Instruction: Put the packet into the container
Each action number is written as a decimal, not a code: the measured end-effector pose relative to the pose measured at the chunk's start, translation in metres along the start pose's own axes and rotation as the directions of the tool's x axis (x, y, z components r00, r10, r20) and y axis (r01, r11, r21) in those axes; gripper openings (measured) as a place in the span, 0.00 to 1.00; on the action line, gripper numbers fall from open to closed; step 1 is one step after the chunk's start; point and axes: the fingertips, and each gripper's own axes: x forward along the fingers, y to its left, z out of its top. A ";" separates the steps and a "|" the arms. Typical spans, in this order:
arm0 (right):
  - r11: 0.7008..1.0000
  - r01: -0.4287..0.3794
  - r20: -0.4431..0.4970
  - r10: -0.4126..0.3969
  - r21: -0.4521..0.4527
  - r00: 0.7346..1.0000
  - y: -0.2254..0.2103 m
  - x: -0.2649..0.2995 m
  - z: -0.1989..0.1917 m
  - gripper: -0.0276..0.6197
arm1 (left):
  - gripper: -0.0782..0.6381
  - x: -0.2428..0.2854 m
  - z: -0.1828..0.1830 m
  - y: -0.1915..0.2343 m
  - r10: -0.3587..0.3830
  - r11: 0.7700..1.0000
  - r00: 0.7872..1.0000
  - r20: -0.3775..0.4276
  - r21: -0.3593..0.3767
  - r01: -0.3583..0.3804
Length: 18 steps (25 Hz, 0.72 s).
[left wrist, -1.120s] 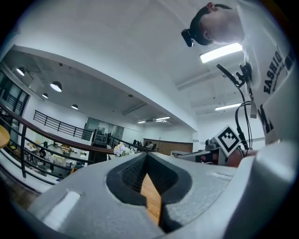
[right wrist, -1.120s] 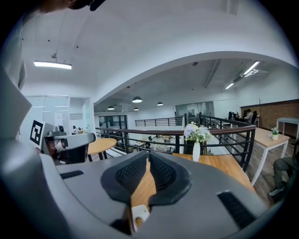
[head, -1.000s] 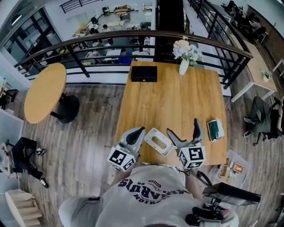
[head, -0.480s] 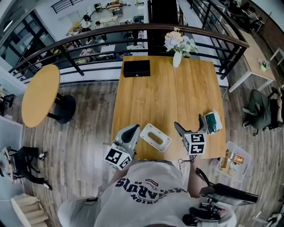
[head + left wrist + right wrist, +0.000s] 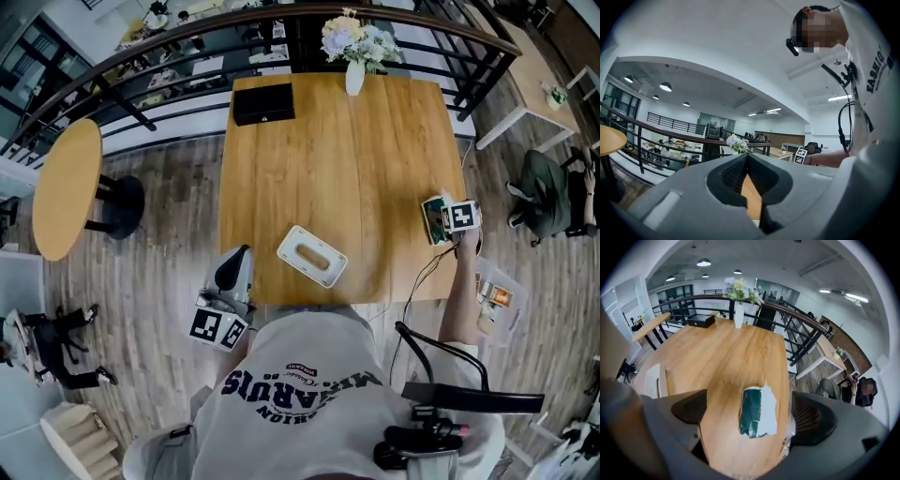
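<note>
Right gripper (image 5: 751,414): jaws spread wide and empty, held above the packet (image 5: 432,220), one jaw to either side of it. No contact can be seen yet.

Packet: lies flat on the wooden table (image 5: 347,159), close to its right edge. One long side is dark green and looks slightly puffed. The other is a flat white flap with a ragged corner.

Left gripper (image 5: 232,274): off the table's near left corner, jaw tips closed together with nothing between them. It is idle.

Container (image 5: 311,255): a white rectangular box with an oblong slot in its top. It sits askew near the front edge of the table, well apart from the packet.

Handling estimate: the packet is probably a light, limp film pouch, likely slick and easy to crumple, and not fragile. Lying flat, it offers little height to bite on.

- The best hold seems to be across the short width of the green, fuller part, near its middle.
- The jaws would need to come right down to the wood before closing.
- Taking the white flap alone risks it folding or slipping free.
- Since the packet lies near the edge, a sideways nudge could push it off the table.

The slot looks narrow, so the packet will likely have to go in end-on.
</note>
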 end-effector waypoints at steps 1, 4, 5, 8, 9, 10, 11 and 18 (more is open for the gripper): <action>1.000 -0.008 -0.032 0.008 0.010 0.999 -0.009 0.015 -0.008 0.92 | 0.11 0.000 -0.002 0.000 0.013 1.000 1.000 -0.007 -0.004 -0.013; 1.000 -0.018 -0.136 0.018 0.006 0.990 -0.028 0.060 -0.030 0.92 | 0.11 -0.001 -0.008 0.002 0.045 0.999 0.999 -0.024 -0.013 -0.045; 1.000 -0.018 -0.173 0.017 -0.004 0.985 -0.031 0.075 -0.037 0.92 | 0.11 -0.001 -0.009 0.003 0.057 0.998 0.998 -0.028 -0.014 -0.057; 0.999 -0.034 -0.237 0.038 0.018 0.971 -0.038 0.115 -0.049 0.92 | 0.11 -0.005 -0.013 0.010 0.102 0.995 0.994 -0.039 -0.013 -0.103; 0.999 -0.036 -0.250 0.042 0.031 0.967 -0.040 0.125 -0.055 0.92 | 0.11 -0.006 -0.015 0.012 0.117 0.993 0.992 -0.046 -0.014 -0.117; 0.999 -0.032 -0.265 0.041 0.041 0.963 -0.044 0.134 -0.064 0.92 | 0.11 -0.007 -0.017 0.014 0.128 0.992 0.990 -0.053 -0.015 -0.129; 0.999 -0.025 -0.284 0.038 0.048 0.958 -0.048 0.141 -0.072 0.92 | 0.11 -0.008 -0.018 0.015 0.138 0.990 0.989 -0.060 -0.015 -0.139; 0.990 -0.040 -0.320 0.081 0.133 0.944 -0.049 0.169 -0.094 0.92 | 0.11 -0.016 -0.018 0.021 0.190 0.982 0.979 -0.076 -0.006 -0.191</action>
